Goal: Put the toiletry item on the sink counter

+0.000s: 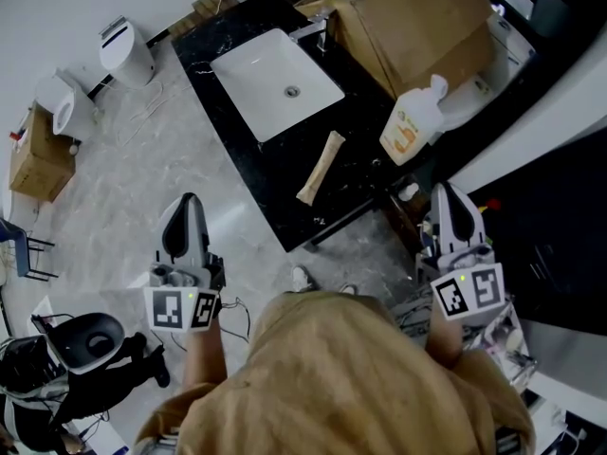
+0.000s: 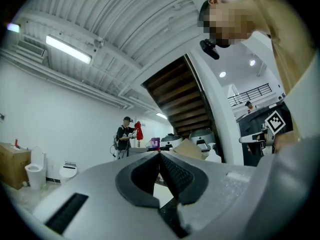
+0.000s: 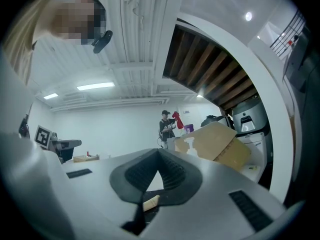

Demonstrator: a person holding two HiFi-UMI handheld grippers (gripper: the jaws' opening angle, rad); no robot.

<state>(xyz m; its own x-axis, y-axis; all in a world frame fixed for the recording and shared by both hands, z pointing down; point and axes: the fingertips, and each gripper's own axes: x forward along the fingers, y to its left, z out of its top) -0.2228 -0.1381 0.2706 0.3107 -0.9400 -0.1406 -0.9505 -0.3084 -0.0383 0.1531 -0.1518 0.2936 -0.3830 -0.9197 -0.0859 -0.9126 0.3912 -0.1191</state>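
A beige tube [image 1: 321,167] lies flat on the black sink counter [image 1: 275,173], just in front of the white basin [image 1: 275,83]. A white pump bottle with an orange label [image 1: 413,121] stands at the counter's right end. My left gripper [image 1: 188,205] hangs over the floor left of the counter, shut and empty; its own view shows the jaws [image 2: 160,154] meeting at the tips. My right gripper [image 1: 450,195] is held below the pump bottle, also shut and empty [image 3: 159,152]. Part of the tube [image 3: 150,202] shows low between the right jaws' bases.
A large cardboard box [image 1: 417,17] lies on the counter behind the bottle. Two white toilets [image 1: 126,50] and a cardboard box [image 1: 38,154] stand on the floor at left. A black chair [image 1: 90,339] is at lower left. A person [image 2: 123,136] stands far off.
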